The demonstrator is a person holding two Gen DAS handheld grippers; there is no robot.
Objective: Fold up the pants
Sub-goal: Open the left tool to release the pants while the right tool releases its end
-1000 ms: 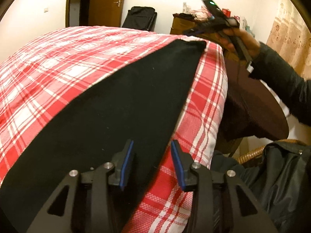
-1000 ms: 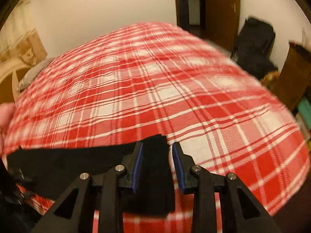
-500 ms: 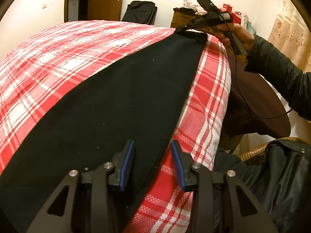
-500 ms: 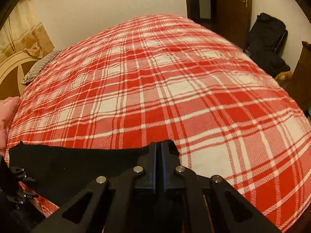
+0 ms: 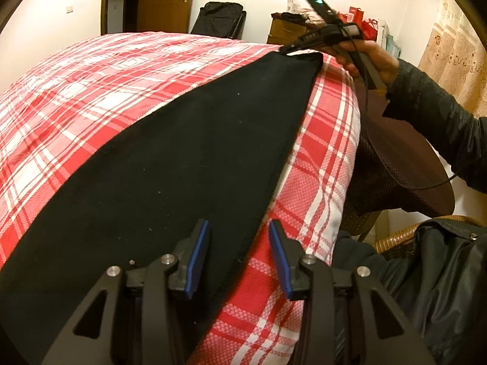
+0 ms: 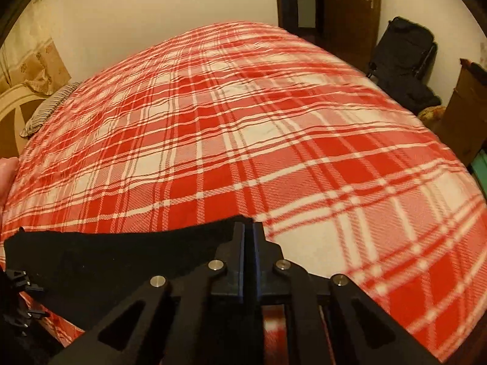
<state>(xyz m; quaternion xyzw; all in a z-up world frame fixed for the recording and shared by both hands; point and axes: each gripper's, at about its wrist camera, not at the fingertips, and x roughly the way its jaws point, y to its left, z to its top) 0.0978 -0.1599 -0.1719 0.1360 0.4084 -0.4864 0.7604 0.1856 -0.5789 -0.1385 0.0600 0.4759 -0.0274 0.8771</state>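
Black pants (image 5: 170, 164) lie stretched flat along the near edge of a bed with a red and white plaid cover (image 5: 91, 91). My left gripper (image 5: 239, 252) is open, its blue pads either side of the pants' near edge, over the cloth. My right gripper (image 6: 250, 234) is shut on the far corner of the pants (image 6: 127, 261); it also shows in the left wrist view (image 5: 301, 47), pinching that corner at the bed's far end.
A dark round table (image 5: 404, 158) and a wicker chair with a dark jacket (image 5: 426, 273) stand beside the bed on the right. A black bag (image 5: 219, 18), a wooden door (image 5: 164, 0) and a dresser (image 5: 286, 30) are beyond the bed. A pillow (image 6: 45, 112) lies at the headboard.
My right gripper closed on the pants' corner and has pulled it taut. My left gripper stayed open and shifted slightly along the pants' edge.
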